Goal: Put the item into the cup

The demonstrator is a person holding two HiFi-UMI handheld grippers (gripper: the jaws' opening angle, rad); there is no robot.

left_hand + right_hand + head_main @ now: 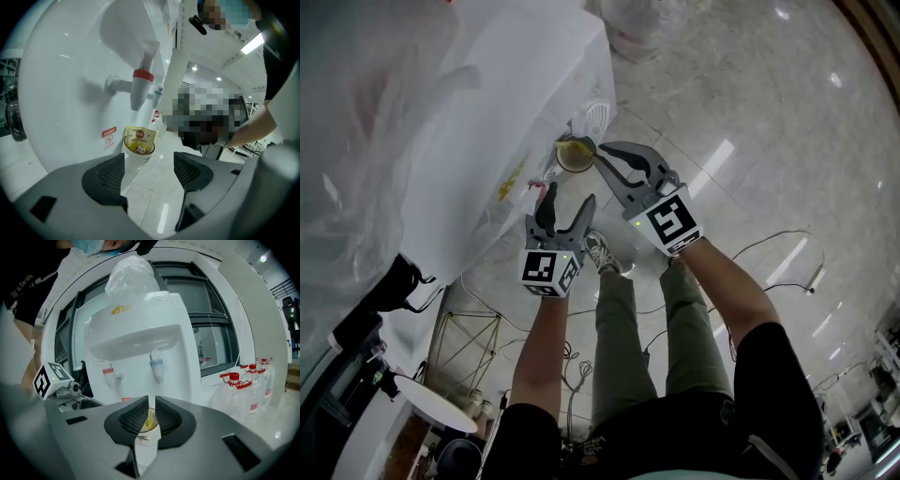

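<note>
A white paper cup [575,155] hangs in front of the water dispenser [516,122], with a yellow sachet [139,139] standing in it and poking above the rim. My right gripper [152,416] is shut on the cup's [147,448] wall, one jaw inside and one outside, and the sachet [149,419] shows between them. My left gripper [567,202] is open and holds nothing. It sits just below and short of the cup [133,161], and its fingers [105,178] stand wide apart.
The dispenser has a red tap [111,375] and a blue tap [157,367] above the cup. Several water bottles with red caps [243,390] stand at its right. A glossy tiled floor [741,131] lies below, with cables [769,248] and the person's legs.
</note>
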